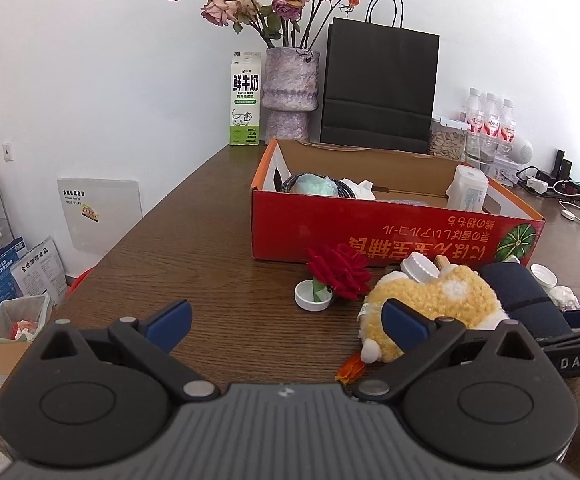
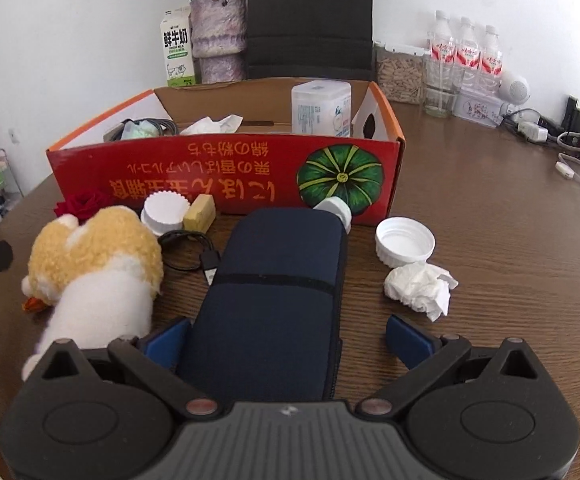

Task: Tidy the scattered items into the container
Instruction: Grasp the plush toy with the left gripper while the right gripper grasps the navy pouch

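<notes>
The navy pouch (image 2: 274, 300) lies on the wooden table (image 2: 509, 240), just in front of the red cardboard box (image 2: 226, 178). The right gripper (image 2: 288, 338) straddles its near end, fingers spread wide and not yet clamped. At the pouch's nine o'clock slumps a yellow plush toy (image 2: 98, 256); at two o'clock sit a white lid (image 2: 405, 241) and crumpled tissue (image 2: 419, 286). The left gripper (image 1: 288, 320) hangs open, its fingers apart beside the plush.
</notes>
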`<state>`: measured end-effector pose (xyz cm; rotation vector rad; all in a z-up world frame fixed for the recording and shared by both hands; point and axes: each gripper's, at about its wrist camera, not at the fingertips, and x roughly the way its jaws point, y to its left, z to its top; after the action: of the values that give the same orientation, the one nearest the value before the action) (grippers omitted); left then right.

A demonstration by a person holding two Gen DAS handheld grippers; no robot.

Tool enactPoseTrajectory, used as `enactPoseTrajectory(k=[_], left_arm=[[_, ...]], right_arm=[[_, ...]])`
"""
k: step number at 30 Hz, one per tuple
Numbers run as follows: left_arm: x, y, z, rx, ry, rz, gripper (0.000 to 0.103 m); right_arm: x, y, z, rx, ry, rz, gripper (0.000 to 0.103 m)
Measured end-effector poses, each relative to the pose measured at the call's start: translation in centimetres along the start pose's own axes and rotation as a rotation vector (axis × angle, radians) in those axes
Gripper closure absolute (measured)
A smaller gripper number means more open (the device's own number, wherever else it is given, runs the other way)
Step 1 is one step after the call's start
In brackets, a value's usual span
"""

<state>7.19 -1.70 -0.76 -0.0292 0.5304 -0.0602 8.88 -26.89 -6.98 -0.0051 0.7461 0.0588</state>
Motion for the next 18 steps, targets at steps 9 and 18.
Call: enactPoseTrajectory(k=[9, 18], left_arm=[[0.3, 0.0, -0.2, -0.004, 0.024, 0.004, 0.000], [0.3, -0.9, -0.1, 0.012, 0.043, -0.006, 0.000]], right_arm=[[-0.3, 0.2, -0.6, 0.002, -0.041, 0.000, 0.000], [-1.2, 0.1, -0.5, 0.010, -0.071, 0.031, 0.033]])
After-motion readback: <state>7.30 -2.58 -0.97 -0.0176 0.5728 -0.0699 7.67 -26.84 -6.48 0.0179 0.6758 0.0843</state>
